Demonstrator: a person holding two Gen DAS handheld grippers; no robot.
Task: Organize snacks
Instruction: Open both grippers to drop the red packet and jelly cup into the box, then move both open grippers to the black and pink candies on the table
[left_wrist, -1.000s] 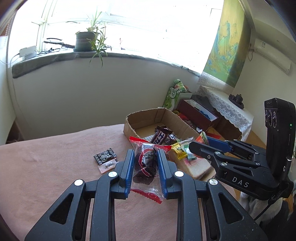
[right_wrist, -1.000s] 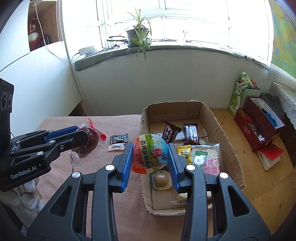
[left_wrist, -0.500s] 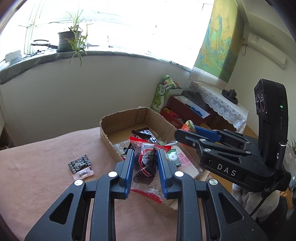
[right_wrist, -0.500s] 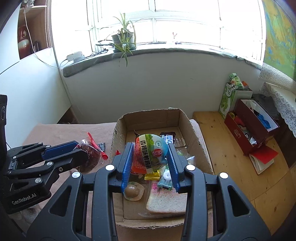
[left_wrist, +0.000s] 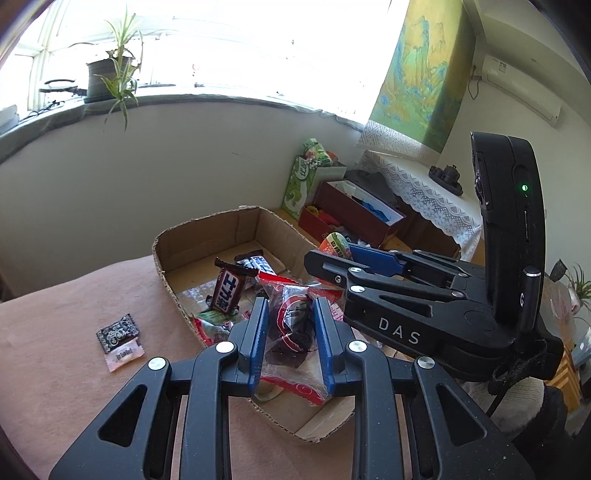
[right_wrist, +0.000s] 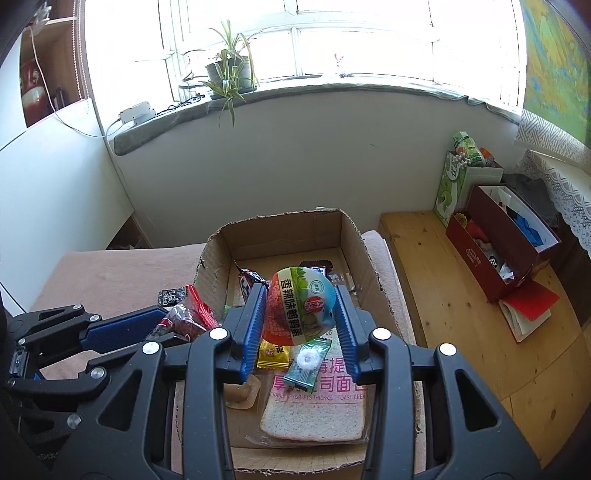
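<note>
My left gripper (left_wrist: 290, 325) is shut on a clear red-edged packet of dark dried fruit (left_wrist: 291, 328), held over the near left part of the open cardboard box (left_wrist: 207, 229). My right gripper (right_wrist: 300, 314) is shut on a round-topped snack packet (right_wrist: 301, 306) with green, blue and red print, held above the middle of the box (right_wrist: 284, 225). Inside the box lie chocolate bars (left_wrist: 227, 291), a packed bread slice (right_wrist: 314, 417), a yellow sachet (right_wrist: 272, 354) and a green candy packet (right_wrist: 308, 363). The left gripper (right_wrist: 155, 328) shows at the left of the right wrist view, the right gripper (left_wrist: 325, 260) at the right of the left wrist view.
Two small packets, one black (left_wrist: 117, 332) and one pale pink (left_wrist: 125, 355), lie on the pink tablecloth (left_wrist: 55, 332) left of the box. A wooden bench (right_wrist: 443, 295) with a red box (right_wrist: 498, 243) and a green bag (right_wrist: 454, 177) stands to the right. A windowsill plant (right_wrist: 229, 74) is behind.
Both grippers have moved with their packets from the tablecloth side to over the box. The box has come closer and lower in both views. Neither grip has changed.
</note>
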